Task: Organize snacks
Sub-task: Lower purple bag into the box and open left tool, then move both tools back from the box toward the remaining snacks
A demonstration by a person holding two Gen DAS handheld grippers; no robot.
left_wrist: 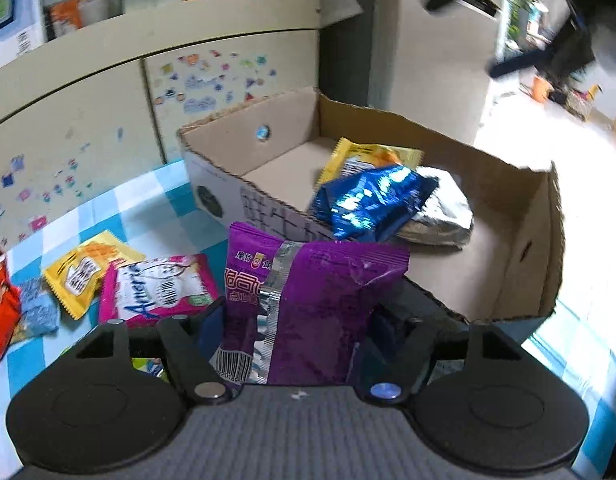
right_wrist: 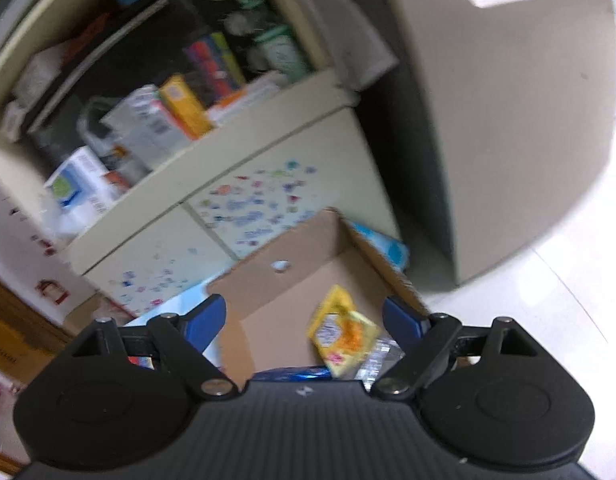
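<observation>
At the near wall of the cardboard box (left_wrist: 507, 264), the left gripper (left_wrist: 296, 320) clamps a purple snack packet (left_wrist: 319, 300); the right gripper (right_wrist: 304, 320) hangs wide and empty above. Released short, the packet could catch the rim and fall outside. Three packets lie inside, at least four on the checked cloth (left_wrist: 148, 208).

Past the left jaws, the box (left_wrist: 519, 240) has bare floor at its far left. A blue pack (left_wrist: 371, 200) and yellow pack (left_wrist: 363, 156) fill the right side.
</observation>
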